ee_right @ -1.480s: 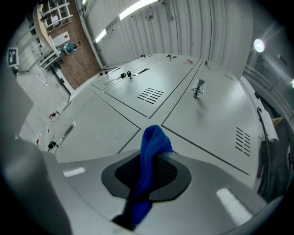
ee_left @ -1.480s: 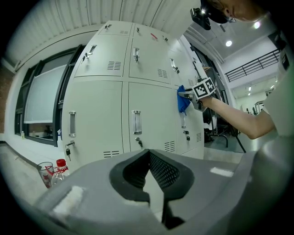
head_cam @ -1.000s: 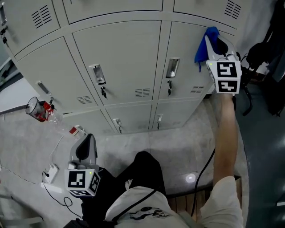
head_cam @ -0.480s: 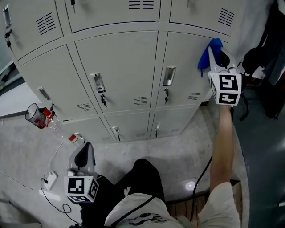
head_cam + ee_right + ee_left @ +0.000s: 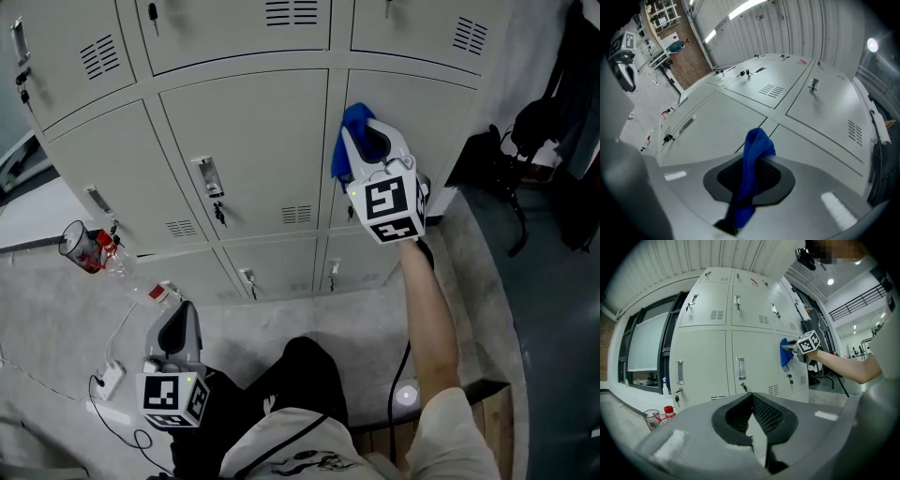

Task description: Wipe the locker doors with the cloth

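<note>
right gripper [image 5: 363, 136] clamps the blue cloth [image 5: 345, 155] at the seam between two locker doors [image 5: 253, 141], bare panel open leftward (it slid left from the far edge); left gripper [image 5: 178, 326] hangs closed, empty.

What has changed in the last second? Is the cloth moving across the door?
Yes. The right hand-held gripper, shut on the blue cloth, swept left across the right-hand locker door, from its outer edge to its inner edge. Nothing was let go. The left hand-held gripper stayed low, shut and empty.
</note>
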